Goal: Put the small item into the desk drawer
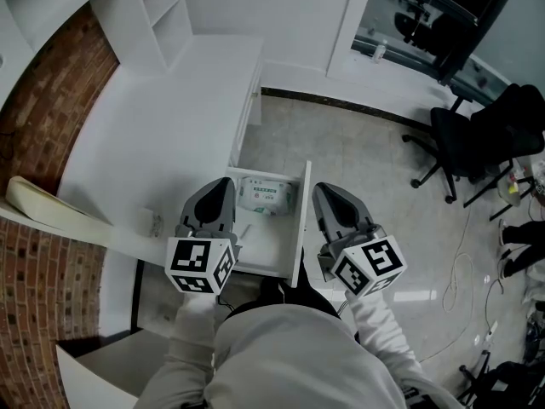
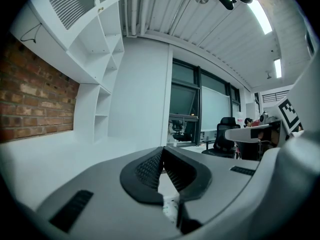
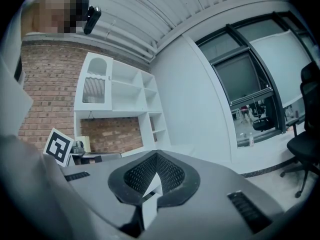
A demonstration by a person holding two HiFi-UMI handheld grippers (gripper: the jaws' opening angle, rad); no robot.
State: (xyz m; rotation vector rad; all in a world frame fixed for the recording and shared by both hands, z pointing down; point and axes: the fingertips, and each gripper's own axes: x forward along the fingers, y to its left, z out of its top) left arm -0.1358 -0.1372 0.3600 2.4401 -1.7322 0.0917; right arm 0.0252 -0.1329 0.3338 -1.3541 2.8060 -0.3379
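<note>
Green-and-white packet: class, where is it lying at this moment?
In the head view the packet lies inside the open desk drawer, near centre frame, between the left gripper and the right gripper.

There are two grippers, the left gripper [image 1: 220, 194] and the right gripper [image 1: 329, 198], one open drawer [image 1: 301, 220] holding one packet of wipes [image 1: 266, 196], one white tabletop [image 1: 170, 118], one shelf unit [image 1: 153, 15], one small bottle [image 1: 379, 52] and two black office chairs [image 1: 453, 136] [image 1: 521, 113].
</note>
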